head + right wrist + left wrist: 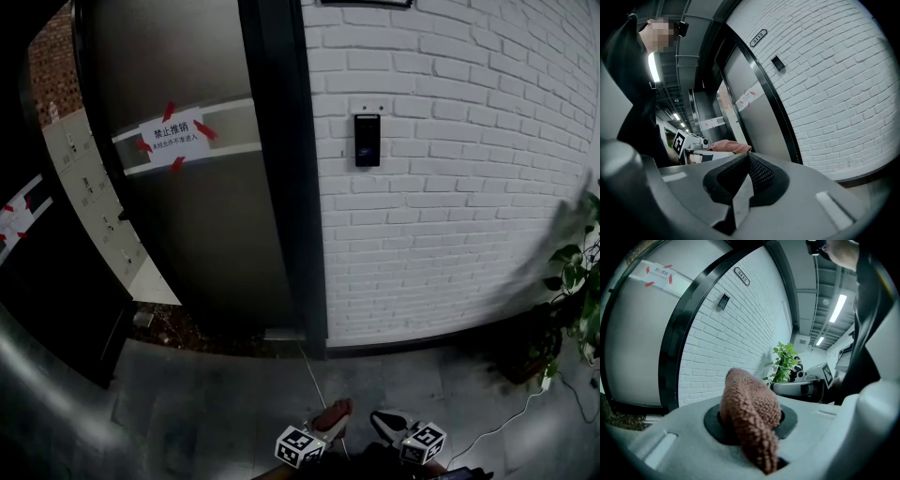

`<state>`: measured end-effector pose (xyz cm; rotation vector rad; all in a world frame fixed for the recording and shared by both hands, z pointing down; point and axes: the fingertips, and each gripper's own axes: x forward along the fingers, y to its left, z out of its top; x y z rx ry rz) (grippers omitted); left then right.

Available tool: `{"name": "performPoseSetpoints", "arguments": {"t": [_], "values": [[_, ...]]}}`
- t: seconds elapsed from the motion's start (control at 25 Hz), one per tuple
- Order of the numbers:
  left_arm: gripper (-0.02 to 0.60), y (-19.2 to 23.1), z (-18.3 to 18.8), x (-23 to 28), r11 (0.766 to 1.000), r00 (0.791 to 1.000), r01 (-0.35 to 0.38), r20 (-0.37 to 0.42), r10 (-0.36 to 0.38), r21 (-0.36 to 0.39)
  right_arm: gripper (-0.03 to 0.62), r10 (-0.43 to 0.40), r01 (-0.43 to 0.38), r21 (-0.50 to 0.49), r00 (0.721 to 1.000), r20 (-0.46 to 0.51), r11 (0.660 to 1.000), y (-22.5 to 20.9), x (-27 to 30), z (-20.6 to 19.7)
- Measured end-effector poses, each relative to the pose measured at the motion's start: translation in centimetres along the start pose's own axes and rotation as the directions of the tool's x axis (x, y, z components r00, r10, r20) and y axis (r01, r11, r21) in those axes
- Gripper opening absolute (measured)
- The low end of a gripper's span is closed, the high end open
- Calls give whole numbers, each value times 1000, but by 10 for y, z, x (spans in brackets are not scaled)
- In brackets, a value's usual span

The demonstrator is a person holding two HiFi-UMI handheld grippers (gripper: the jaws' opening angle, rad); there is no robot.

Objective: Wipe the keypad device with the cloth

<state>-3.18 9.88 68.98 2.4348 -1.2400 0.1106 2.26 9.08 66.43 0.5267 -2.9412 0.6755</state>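
The keypad device is a small black panel high on the white brick wall, right of the door; it also shows small in the left gripper view and the right gripper view. My left gripper is low at the bottom of the head view, far below the keypad device, and is shut on a brown fuzzy cloth that sticks up out of its jaws. My right gripper hangs beside it, shut with nothing between its pads. From the right gripper view the cloth shows to the left.
A grey door in a black frame carries a taped paper sign. A potted plant stands at the right by the wall. A white cable runs over the grey floor.
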Motion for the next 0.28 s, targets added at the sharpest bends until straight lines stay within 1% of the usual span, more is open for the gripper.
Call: {"name": "performPoseSetpoints", "arguments": {"t": [0.08,0.28], "values": [[52,3,0,-1,1000,1000,-6,0,6,-3,2,8,-8,8,1000,2,1000,3,3,3],[52,6,1,-1,1000,1000,-2,2,2,-3,2,1,-1,-22,1000,-1,1000,-5,6,1]]}}
